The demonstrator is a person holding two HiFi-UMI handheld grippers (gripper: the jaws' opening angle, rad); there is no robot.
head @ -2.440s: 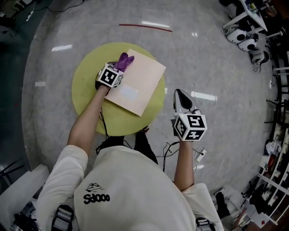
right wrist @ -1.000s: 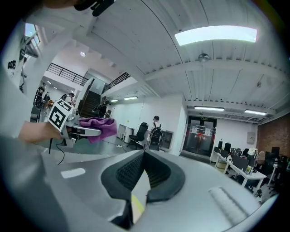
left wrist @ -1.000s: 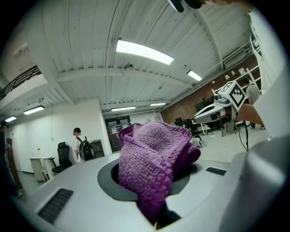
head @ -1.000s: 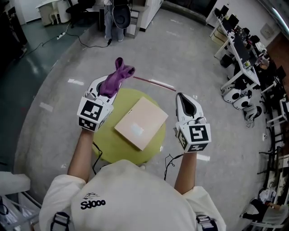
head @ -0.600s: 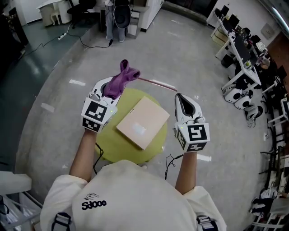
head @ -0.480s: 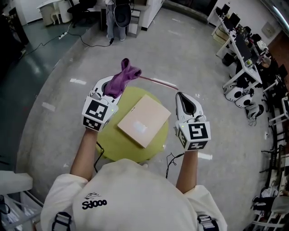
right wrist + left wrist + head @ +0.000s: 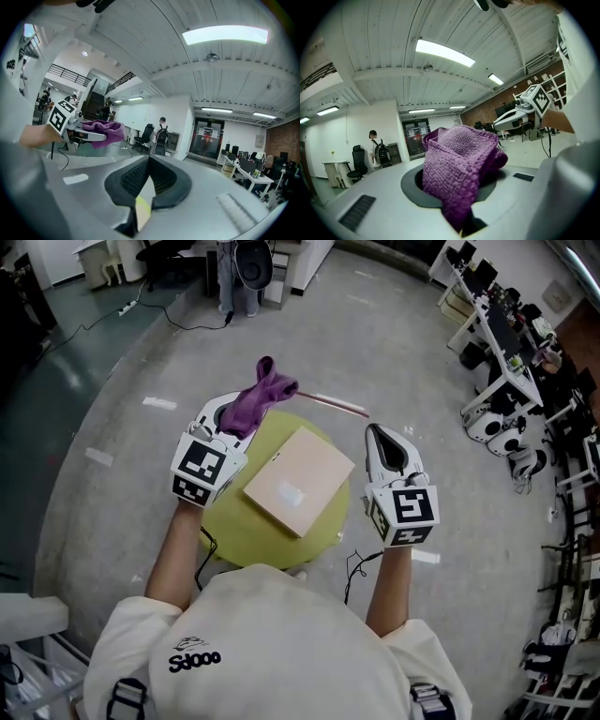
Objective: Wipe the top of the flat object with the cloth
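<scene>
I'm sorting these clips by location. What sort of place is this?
Probably an open-plan office or lab workspace: rows of desks loaded with equipment run along the right, a black office chair stands by a white wall, and strip lights hang from a high ceiling.

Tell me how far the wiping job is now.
Done: the purple cloth is clamped in the left gripper. In hand: both grippers are raised, cloth off the beige board on the round table; right gripper shut, empty. Left: the cloth must touch the board; any wiping already done cannot be told.
</scene>
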